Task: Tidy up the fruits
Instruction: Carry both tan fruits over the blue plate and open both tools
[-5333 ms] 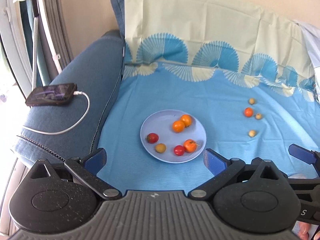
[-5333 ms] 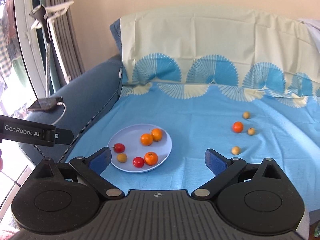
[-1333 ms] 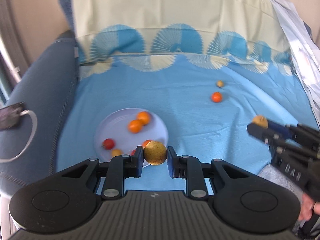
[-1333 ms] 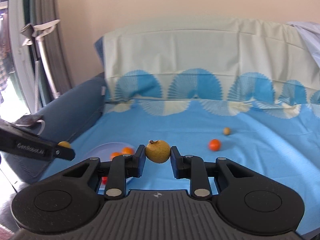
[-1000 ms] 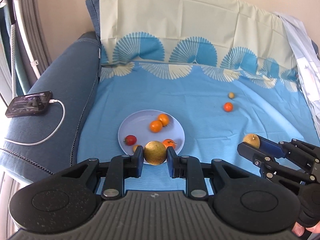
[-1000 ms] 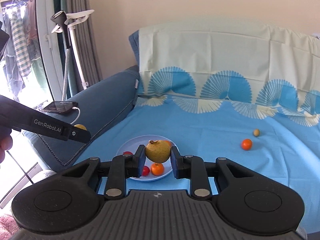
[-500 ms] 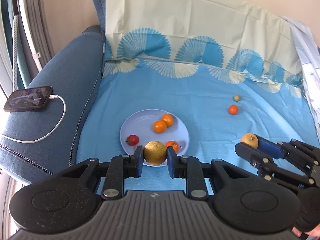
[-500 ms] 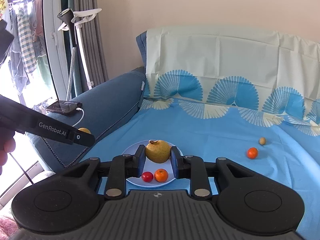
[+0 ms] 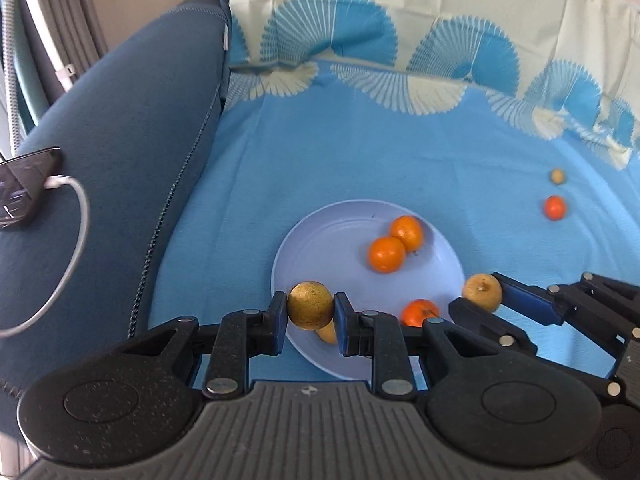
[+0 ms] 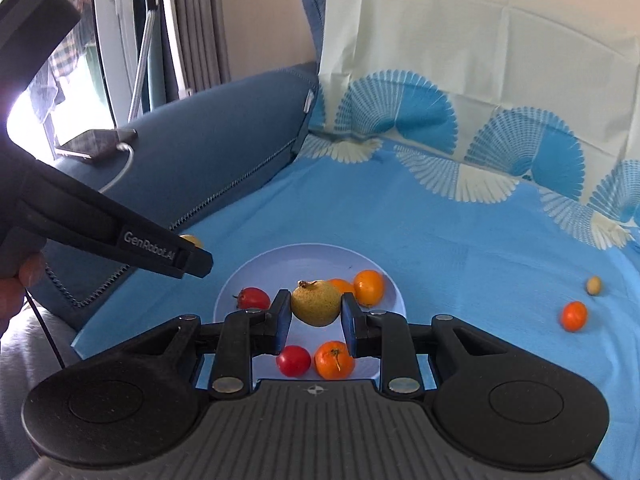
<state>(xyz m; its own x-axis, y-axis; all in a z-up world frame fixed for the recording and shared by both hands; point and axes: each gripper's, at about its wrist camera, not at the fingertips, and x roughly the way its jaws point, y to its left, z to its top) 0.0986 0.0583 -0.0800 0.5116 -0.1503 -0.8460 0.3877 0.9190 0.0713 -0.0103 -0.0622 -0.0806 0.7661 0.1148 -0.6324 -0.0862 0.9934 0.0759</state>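
Each gripper clamps a round, speckled yellow-brown fruit, left gripper (image 9: pixel 310 315) its fruit (image 9: pixel 310 305), right gripper (image 10: pixel 314 318) its pear (image 10: pixel 316 302), over the smooth lilac plate (image 9: pixel 320 240) holding glossy oranges (image 9: pixel 386 254).

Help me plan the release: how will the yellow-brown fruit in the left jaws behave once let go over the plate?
It will probably roll: the yellow-brown fruit looks nearly round, and the plate looks smooth and shallow. It may bump the yellow fruit just beneath it and be deflected. It seems firm, since the left gripper pinches it without visible denting, so a low release likely won't bruise it.
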